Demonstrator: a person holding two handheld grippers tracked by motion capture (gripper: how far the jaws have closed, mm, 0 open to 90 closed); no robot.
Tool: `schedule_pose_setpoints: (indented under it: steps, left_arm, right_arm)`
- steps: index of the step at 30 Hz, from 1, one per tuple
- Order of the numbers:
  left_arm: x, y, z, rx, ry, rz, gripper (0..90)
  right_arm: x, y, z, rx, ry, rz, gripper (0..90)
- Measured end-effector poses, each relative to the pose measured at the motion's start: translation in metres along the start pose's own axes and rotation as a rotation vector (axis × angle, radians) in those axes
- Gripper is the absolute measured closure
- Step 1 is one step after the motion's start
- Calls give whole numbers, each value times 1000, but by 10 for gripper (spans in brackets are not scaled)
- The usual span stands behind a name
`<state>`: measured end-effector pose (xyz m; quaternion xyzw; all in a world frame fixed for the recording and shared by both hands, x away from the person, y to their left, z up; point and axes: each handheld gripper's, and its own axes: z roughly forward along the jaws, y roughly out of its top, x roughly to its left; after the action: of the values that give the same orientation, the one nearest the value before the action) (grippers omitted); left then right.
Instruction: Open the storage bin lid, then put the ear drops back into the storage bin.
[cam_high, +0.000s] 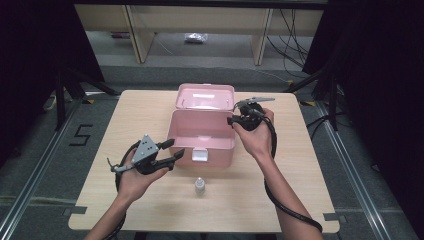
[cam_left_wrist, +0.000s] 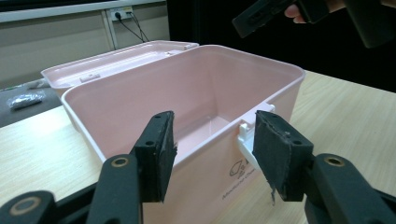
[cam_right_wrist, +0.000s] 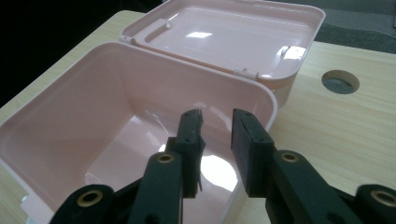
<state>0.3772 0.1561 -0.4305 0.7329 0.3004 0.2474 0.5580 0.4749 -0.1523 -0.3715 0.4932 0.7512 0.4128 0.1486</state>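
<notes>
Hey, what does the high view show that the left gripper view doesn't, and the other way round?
High view alone: a small bottle standing on the table in front of the pink box, and both hands, each holding its gripper, the left gripper and the right gripper.

Left gripper view alone: a small dark printed mark on the box's front wall beside the white latch.

Both: the open, empty pink box with its lid folded back, on the wooden table.

The printed mark (cam_left_wrist: 243, 169) on the pink box's (cam_left_wrist: 140, 100) front wall, just beside the left hand-held gripper (cam_left_wrist: 212, 154), is partly covered by its right pad and too small to read. The small bottle's (cam_high: 199, 186) label, near that hand-held gripper, cannot be made out.
</notes>
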Motion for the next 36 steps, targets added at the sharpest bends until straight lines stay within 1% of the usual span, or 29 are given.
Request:
schedule_pose_setpoints:
  steps: [1, 4, 5, 6, 7, 8, 9, 10, 11, 14, 15, 16, 18, 19, 20, 21, 23, 24, 25, 27, 28, 29, 30, 31, 32, 33, 34, 35, 36]
  left_arm:
    - [0, 0, 0, 1, 2, 1, 470]
    - [1, 1, 0, 8, 6, -12, 459]
    - [2, 1, 0, 13, 10, -11, 455]
    - [2, 2, 0, 15, 13, -10, 453]
    - [2, 2, 0, 11, 12, -16, 452]
    - [2, 2, -1, 14, 14, -19, 451]
    - [3, 2, -1, 13, 12, -20, 449]
    - [3, 2, -1, 19, 11, -19, 447]
    - [3, 2, -1, 19, 12, -19, 446]
    - [4, 1, -1, 9, 20, -26, 445]
    - [4, 0, -1, 5, 27, -28, 447]
    - [4, 0, -1, 3, 31, -27, 449]
    - [4, 1, -1, 8, 32, -26, 449]
    - [5, 1, 0, 5, 29, -28, 449]
    - [5, 1, 0, 5, 33, -29, 449]
    - [5, 2, 0, 4, 33, -27, 450]
    - [5, 3, 1, -7, 26, -30, 450]
    - [5, 3, 0, 1, 31, -26, 450]
    - [4, 4, 0, 1, 30, -27, 450]
    - [4, 4, 1, 0, 29, -23, 450]
    - [2, 4, 1, 1, 29, -25, 451]
    - [1, 4, 0, 0, 25, -20, 451]
    - [0, 5, -1, -3, 23, -23, 450]
    - [-1, 5, -1, -3, 23, -22, 450]
    - [-1, 5, -2, -2, 24, -20, 450]
    - [-1, 4, -3, -3, 26, -23, 450]
    - [-1, 3, -3, -16, 21, -26, 450]
    - [-1, 3, -4, -2, 30, -24, 450]
    - [-1, 3, -4, -1, 30, -26, 450]
  right_arm:
    - [-1, 0, 0, -6, 3, -12, 733]
    - [1, 0, -2, -7, 1, -8, 720]
    - [0, -1, -3, -6, 11, -21, 708]
    - [1, -2, -3, -4, 15, 6, 706]
    - [0, -2, -3, -1, 20, -13, 707]
    - [4, -3, -4, 14, 7, 23, 709]
    - [3, -4, -5, 4, 17, -1, 711]
    - [2, -4, -5, 0, 21, -10, 711]
    - [3, -5, -6, 11, 14, -6, 711]
    - [4, -5, -6, 17, 27, -11, 712]
    - [5, -5, -7, 33, 28, 3, 712]
    - [6, -5, -8, 39, 29, 2, 712]
    - [6, -4, -8, 34, 30, -25, 711]
    - [7, -3, -9, 53, 28, -21, 710]
    - [8, -3, -9, 53, 38, -20, 710]
    - [9, -3, -10, 52, 38, -25, 710]
    - [9, -3, -10, 50, 41, -41, 710]
    - [8, -3, -11, 54, 41, -67, 710]
    - [10, -4, -12, 68, 39, -66, 710]
    - [10, -4, -13, 81, 38, -86, 711]
    - [12, -4, -14, 84, 41, -79, 711]
    - [14, -5, -15, 107, 37, -62, 711]
    - [16, -6, -16, 112, 41, -64, 711]
    - [16, -6, -16, 107, 41, -91, 711]
    - [18, -7, -16, 114, 44, -89, 711]
    - [19, -7, -17, 120, 50, -104, 711]
    - [22, -7, -18, 133, 49, -82, 711]
    - [22, -7, -18, 129, 58, -118, 712]
    - [25, -8, -20, 153, 59, -95, 713]
